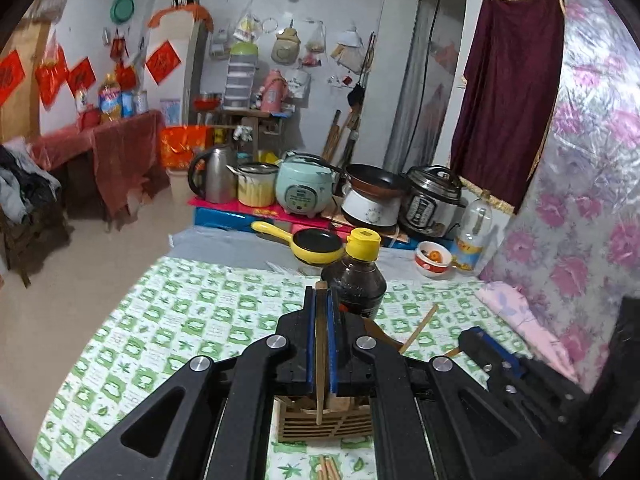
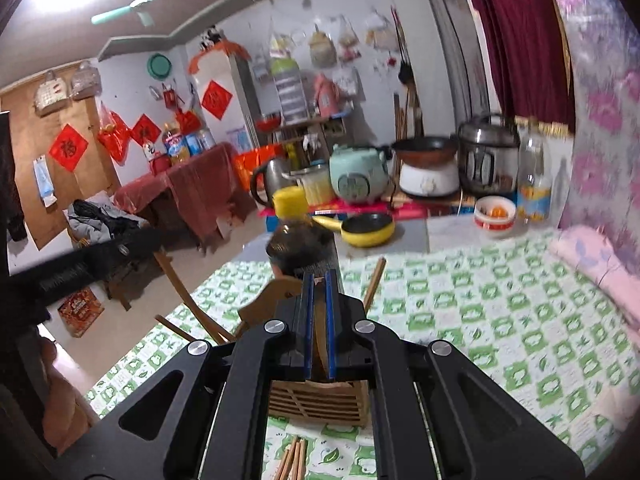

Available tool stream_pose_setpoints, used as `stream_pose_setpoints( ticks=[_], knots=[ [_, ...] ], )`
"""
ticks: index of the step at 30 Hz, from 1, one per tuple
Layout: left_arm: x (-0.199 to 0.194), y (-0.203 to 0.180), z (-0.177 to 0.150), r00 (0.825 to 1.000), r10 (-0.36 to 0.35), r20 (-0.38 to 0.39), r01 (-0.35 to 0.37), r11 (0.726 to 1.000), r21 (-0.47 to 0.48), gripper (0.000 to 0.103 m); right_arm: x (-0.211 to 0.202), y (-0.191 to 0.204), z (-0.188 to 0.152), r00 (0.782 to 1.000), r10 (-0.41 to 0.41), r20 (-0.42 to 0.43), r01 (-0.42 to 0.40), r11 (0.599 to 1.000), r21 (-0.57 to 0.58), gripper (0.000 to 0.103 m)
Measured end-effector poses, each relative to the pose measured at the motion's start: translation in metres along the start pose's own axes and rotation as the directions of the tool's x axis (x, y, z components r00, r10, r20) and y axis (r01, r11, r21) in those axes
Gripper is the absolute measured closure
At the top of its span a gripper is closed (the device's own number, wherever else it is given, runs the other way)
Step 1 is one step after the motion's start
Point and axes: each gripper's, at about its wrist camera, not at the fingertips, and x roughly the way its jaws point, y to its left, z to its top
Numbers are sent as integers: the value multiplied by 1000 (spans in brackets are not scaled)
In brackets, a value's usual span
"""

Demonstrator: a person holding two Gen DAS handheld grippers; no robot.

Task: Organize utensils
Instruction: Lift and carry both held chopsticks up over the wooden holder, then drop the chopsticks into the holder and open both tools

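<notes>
My left gripper (image 1: pixel 321 294) is shut on a wooden chopstick (image 1: pixel 320 360) that stands upright, its lower end inside a slatted wooden utensil holder (image 1: pixel 324 424). My right gripper (image 2: pixel 319 280) is shut on a wooden utensil (image 2: pixel 319 340) above the same holder (image 2: pixel 318 402). The right gripper also shows at the right of the left wrist view (image 1: pixel 492 348). Other wooden utensils (image 2: pixel 268 300) lean out of the holder. Loose chopsticks (image 2: pixel 294 460) lie on the green-patterned cloth (image 2: pixel 500 320) in front of the holder.
A dark sauce bottle with a yellow cap (image 1: pixel 356 276) stands just behind the holder. A yellow pan (image 1: pixel 312 242), a bowl (image 1: pixel 432 258), a clear bottle (image 1: pixel 474 232) and cookers (image 1: pixel 432 200) stand at the back. A pink cloth (image 1: pixel 528 328) lies along the right wall.
</notes>
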Motion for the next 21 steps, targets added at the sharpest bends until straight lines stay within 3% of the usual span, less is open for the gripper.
stream_pose_setpoints(
  ticks=[4,8,15,17,18,19,21],
  knots=[
    [-19,10,11,998,-42,53,44,998,-36,97,0,-2,0,1000,-1,5,1,1000,1,96],
    [-31,11,12,993,-26,116,31,999,-41,97,0,1,-1,1000,-5,10,5,1000,-7,96],
    [17,5,1,998,6,55,-5,1000,-24,97,4,7,-4,1000,-5,-17,4,1000,-22,96],
    [30,3,-3,1000,5,18,-5,1000,-12,97,4,4,-4,1000,-3,-24,3,1000,-14,91],
    [37,2,-6,1000,-6,-10,6,1000,-17,93,4,3,-3,1000,-9,-22,9,1000,-7,89],
    [42,1,-7,999,-9,-31,8,1000,-20,85,4,3,-3,1000,-9,-22,9,1000,-7,76],
    [41,0,-11,1000,11,-29,-12,1000,-22,36,-7,-2,0,1000,-19,11,19,1000,10,59]
  ],
)
